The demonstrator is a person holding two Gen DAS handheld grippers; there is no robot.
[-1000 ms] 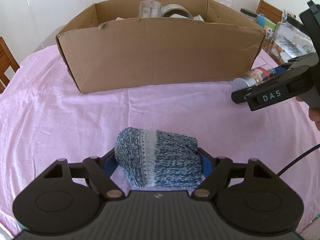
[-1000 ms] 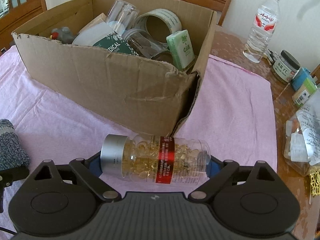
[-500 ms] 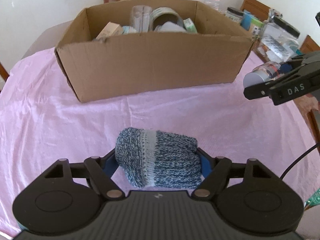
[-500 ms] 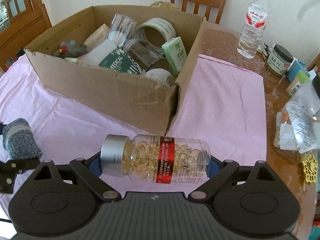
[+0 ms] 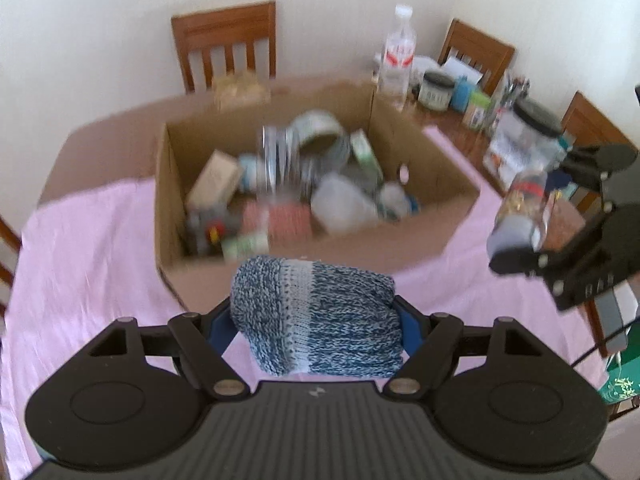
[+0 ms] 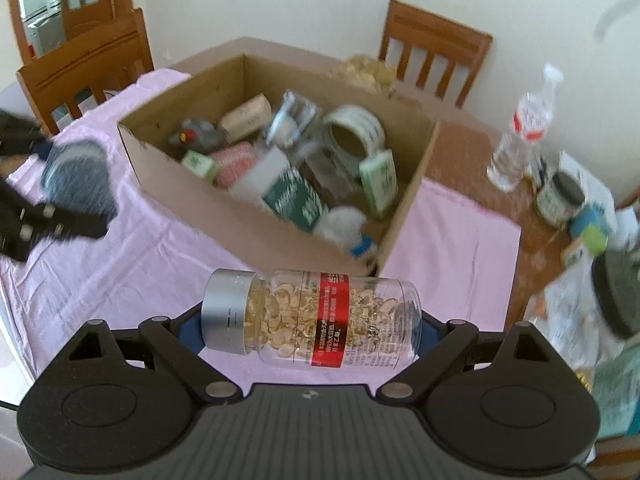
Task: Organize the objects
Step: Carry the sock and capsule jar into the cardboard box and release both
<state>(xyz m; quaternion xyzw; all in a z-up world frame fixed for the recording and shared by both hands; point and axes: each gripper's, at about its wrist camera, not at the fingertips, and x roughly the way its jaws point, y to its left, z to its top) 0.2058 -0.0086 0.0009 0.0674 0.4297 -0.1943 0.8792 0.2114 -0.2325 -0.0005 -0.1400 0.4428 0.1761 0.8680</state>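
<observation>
My left gripper point(image 5: 316, 316) is shut on a rolled blue-and-white knitted sock point(image 5: 316, 312), held in the air in front of the open cardboard box point(image 5: 400, 248). My right gripper point(image 6: 310, 320) is shut on a clear bottle of golden capsules point(image 6: 312, 316) with a silver cap and red label, lying crosswise between the pads. That bottle point(image 5: 520, 208) and right gripper point(image 5: 516, 240) show at the right of the left wrist view. The sock point(image 6: 78, 178) and left gripper point(image 6: 76, 200) appear at the left of the right wrist view. The box point(image 6: 248, 220) holds several items.
A pink cloth point(image 5: 88, 256) covers the table. Beyond the box stand a water bottle point(image 6: 524, 132), a dark-lidded jar point(image 6: 560, 198) and small containers point(image 5: 472, 104). Wooden chairs point(image 5: 226, 44) ring the table. A large clear jar point(image 5: 524, 140) stands at the right.
Both grippers have risen with their loads, so the views now look down into the box. The sock and the bottle stay gripped as before.
</observation>
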